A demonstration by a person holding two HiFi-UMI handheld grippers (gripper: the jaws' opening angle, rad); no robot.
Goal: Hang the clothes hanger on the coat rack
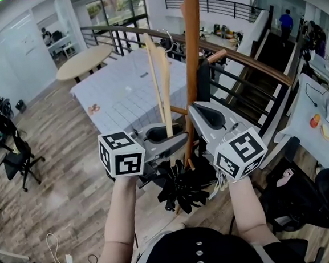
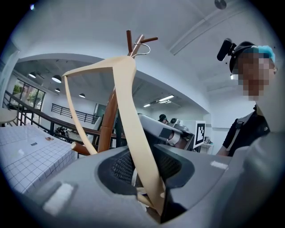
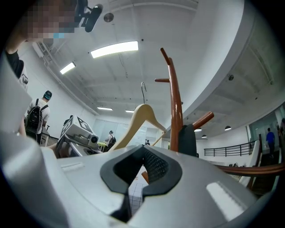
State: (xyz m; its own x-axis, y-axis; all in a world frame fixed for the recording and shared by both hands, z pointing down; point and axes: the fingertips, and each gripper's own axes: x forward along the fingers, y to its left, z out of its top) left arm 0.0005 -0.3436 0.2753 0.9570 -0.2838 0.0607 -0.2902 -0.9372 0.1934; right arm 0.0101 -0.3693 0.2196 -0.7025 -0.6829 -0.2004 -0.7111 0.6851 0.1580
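Note:
A pale wooden hanger (image 1: 163,82) stands nearly upright in front of the brown coat rack pole (image 1: 193,51). My left gripper (image 1: 173,134) is shut on its lower arm. In the left gripper view the hanger (image 2: 127,102) rises out of the jaws, and its wire hook (image 2: 141,46) sits up by the rack's top pegs (image 2: 130,41). My right gripper (image 1: 192,107) is beside the pole, shut with nothing in it. In the right gripper view the hanger (image 3: 142,113) and its hook (image 3: 143,89) stand just left of the rack (image 3: 174,102), apart from the pegs.
A dark garment (image 1: 204,79) hangs on the rack. Behind it are a table with a white checked cloth (image 1: 120,86), a round table (image 1: 84,60) and a wooden railing (image 1: 250,63). Black chairs (image 1: 18,158) stand at the left, and a black star-shaped base (image 1: 183,186) lies below the grippers.

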